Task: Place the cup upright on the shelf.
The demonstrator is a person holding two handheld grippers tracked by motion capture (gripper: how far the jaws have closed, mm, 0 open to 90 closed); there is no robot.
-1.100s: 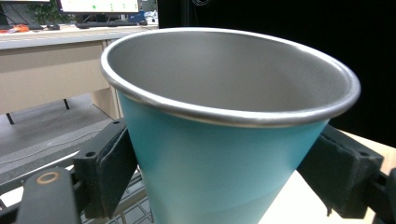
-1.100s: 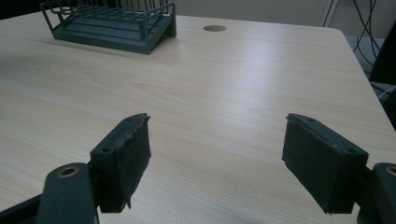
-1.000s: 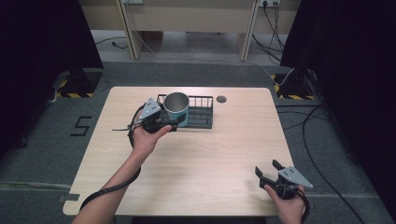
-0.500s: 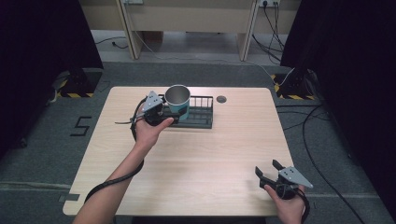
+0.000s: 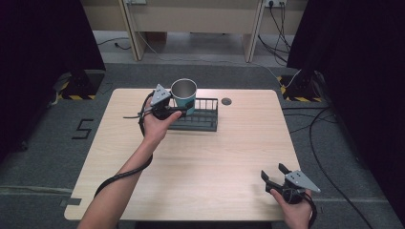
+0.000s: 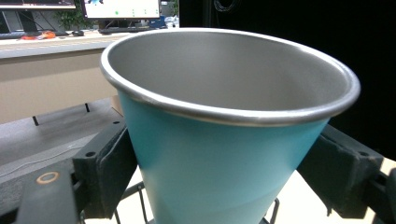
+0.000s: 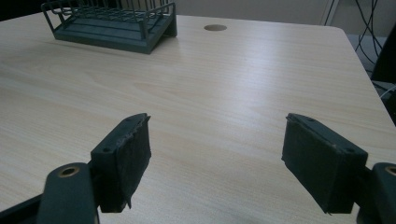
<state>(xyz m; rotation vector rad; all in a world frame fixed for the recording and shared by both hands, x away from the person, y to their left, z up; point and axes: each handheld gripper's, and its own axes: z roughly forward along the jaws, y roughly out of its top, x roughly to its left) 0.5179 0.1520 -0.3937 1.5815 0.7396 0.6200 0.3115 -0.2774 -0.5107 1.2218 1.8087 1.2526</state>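
From above, the left gripper (image 5: 177,106) clamps a teal cup (image 5: 184,95) over the wire rack (image 5: 203,119). Close up, both pads (image 6: 105,163) squeeze its sides; lower it level. The right gripper (image 7: 219,161) idles open above the table (image 7: 233,88).

— How's my feed looking on your end? On the high view I get even overhead light on the table (image 5: 191,162), with only soft, short shadows under the rack (image 5: 196,117).

— Same here. The room's sides go almost black, so detail drops off there. It's a bit soft overall.

— My left gripper view has the cup (image 6: 224,154) so close that its near rim blurs, with a pale sheen on the metal inside.

— The right gripper view is clean; the wood shows a mild glare far off, and the near pads (image 7: 126,158) look slightly soft.
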